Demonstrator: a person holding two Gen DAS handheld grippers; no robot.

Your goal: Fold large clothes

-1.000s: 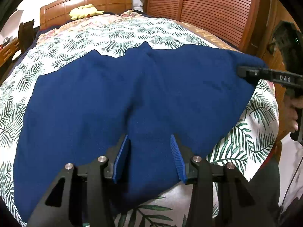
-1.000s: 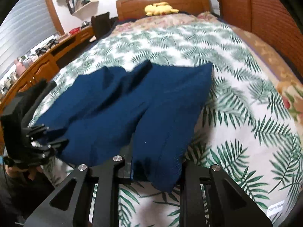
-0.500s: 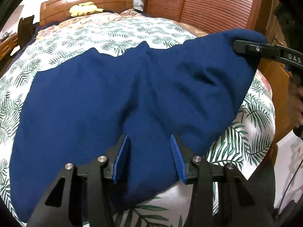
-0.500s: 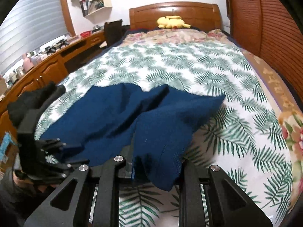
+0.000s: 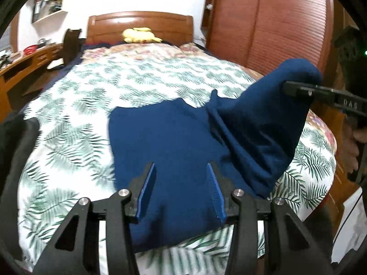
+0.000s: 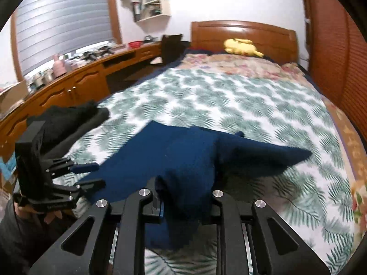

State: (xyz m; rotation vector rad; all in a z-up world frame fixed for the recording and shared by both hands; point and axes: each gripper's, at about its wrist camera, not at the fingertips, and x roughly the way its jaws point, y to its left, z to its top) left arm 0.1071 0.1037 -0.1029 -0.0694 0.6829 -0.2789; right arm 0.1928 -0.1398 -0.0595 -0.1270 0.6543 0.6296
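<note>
Now, at the left of the scene, the left tool [image 5: 181, 190] has its blue pads parted about halfway over the near edge of the navy garment [image 5: 174, 142]; cloth lies between and below the pads, yet neither visibly presses it, so whether it has any hold is unclear. A second ago the garment lay spread almost flat across the leaf-print bed [image 5: 75, 119], reaching far to the left; its left side now sits drawn in toward the middle, with bare bedspread showing beside it. Further right, the right tool [image 6: 183, 202] is clamped nearly closed on a bunched corner, and that corner, which earlier rested at the bed's right edge, now stands lifted into a peak with fabric hanging in slack folds beneath. I judge this as the start of a fold, the right side being carried up and over toward the left. Both views are smeared by motion, the right tool's own fingertips are buried under cloth, the garment's type and near hem are cut off behind the tools, and only 1 hand [image 5: 354, 142] shows at the frame edge.
</note>
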